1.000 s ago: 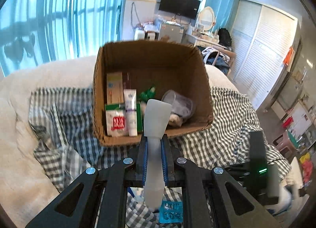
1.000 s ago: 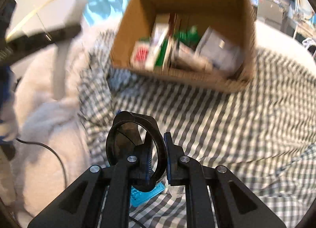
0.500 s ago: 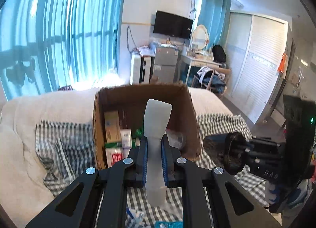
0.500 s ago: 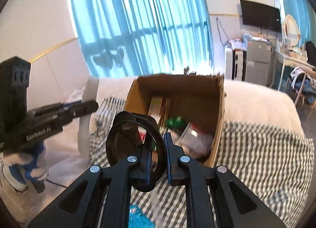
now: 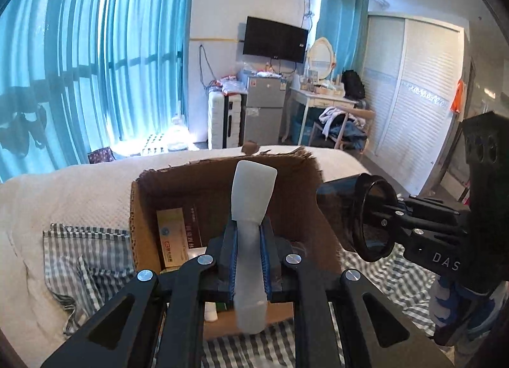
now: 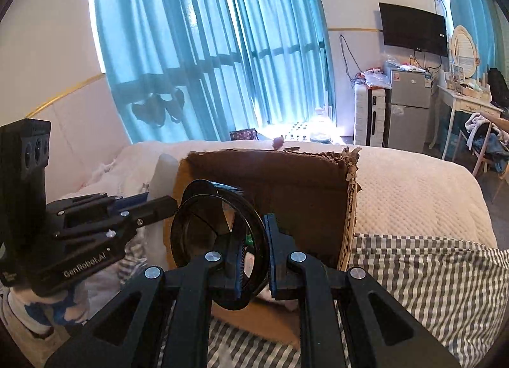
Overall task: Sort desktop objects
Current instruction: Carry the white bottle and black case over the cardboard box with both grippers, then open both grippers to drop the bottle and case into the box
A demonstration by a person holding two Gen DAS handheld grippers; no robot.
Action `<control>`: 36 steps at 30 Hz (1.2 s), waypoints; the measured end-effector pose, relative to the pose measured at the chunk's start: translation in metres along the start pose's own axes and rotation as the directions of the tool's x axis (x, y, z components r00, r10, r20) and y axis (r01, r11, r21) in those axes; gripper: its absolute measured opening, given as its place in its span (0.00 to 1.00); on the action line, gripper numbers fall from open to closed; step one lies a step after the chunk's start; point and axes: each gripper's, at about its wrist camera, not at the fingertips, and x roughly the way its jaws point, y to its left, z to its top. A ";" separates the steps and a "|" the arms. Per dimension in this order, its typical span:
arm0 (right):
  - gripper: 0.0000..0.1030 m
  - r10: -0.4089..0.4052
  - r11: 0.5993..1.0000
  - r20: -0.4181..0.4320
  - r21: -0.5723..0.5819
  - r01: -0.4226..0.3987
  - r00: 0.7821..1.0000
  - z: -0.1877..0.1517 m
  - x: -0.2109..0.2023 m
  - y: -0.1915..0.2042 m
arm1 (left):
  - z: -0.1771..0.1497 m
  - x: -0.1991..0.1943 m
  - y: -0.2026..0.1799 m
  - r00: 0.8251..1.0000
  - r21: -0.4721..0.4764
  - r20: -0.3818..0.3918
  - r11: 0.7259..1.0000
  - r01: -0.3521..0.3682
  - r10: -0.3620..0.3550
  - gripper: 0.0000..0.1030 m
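Left gripper (image 5: 249,259): jaws pinching a pale, translucent tube (image 5: 252,205) by its lower body; the flat end points up and forward, above the near part of the cardboard box (image 5: 296,177).
Right gripper (image 6: 253,267): jaws pinching the rim of a dark round cup (image 6: 210,240), which lies on its side with the opening turned left, in front of the box's near wall.
Cardboard box: open-topped, torn along its upper edge, resting on a checked cloth (image 5: 89,259) spread over a white bedcover (image 5: 73,189).
Already sorted: a yellow-and-brown carton (image 5: 173,234) stands against the box's left wall; other small items lie below it, largely hidden behind the left gripper.
In transit: the tube and the cup, both held off the cloth and near the box, neither released.
Left to do: judging by their position, both held items have yet to be lowered past the rim and let go.
Unsorted remainder: cannot be told; the cloth near the grippers is mostly hidden by them, and the visible parts show no loose item.
Progress estimate: late stage, since the box holds several things and only the two held items are plainly outstanding.
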 end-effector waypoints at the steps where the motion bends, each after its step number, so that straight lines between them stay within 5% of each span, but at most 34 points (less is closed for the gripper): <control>1: 0.10 -0.003 1.000 -0.004 0.002 0.003 1.000 -0.001 0.007 0.000 | 0.000 0.009 0.001 1.000 0.004 -0.008 1.000 -0.007 0.007 0.12; 9: 0.11 -0.035 0.999 -0.036 -0.013 0.035 0.999 -0.003 0.068 -0.020 | -0.005 0.075 0.017 0.997 -0.016 -0.076 0.999 -0.034 0.033 0.13; 13: 0.11 -0.068 0.998 -0.066 -0.021 0.067 0.996 -0.010 0.092 -0.029 | -0.011 0.102 0.020 0.990 0.033 -0.079 0.993 -0.114 0.116 0.14; 18: 0.12 -0.063 0.997 -0.059 -0.057 0.060 0.996 -0.015 0.102 -0.025 | -0.025 0.134 0.031 0.986 -0.008 -0.138 0.995 -0.099 0.097 0.17; 23: 0.32 -0.041 0.997 -0.083 -0.071 0.035 0.996 -0.015 0.105 -0.021 | -0.034 0.144 0.024 0.977 0.029 -0.150 0.988 -0.150 0.153 0.25; 27: 0.45 -0.050 0.997 -0.083 -0.067 0.044 0.995 -0.012 0.092 -0.014 | -0.033 0.126 0.017 0.975 0.047 -0.116 0.981 -0.187 0.192 0.62; 33: 0.62 -0.082 0.996 -0.038 -0.026 0.081 0.996 0.006 0.046 -0.006 | -0.025 0.088 0.018 0.971 0.032 -0.105 0.976 -0.213 0.216 0.69; 36: 0.72 -0.099 0.995 -0.007 -0.002 0.099 0.995 0.010 0.015 -0.003 | -0.018 0.052 0.017 0.971 0.028 -0.065 0.973 -0.228 0.229 0.81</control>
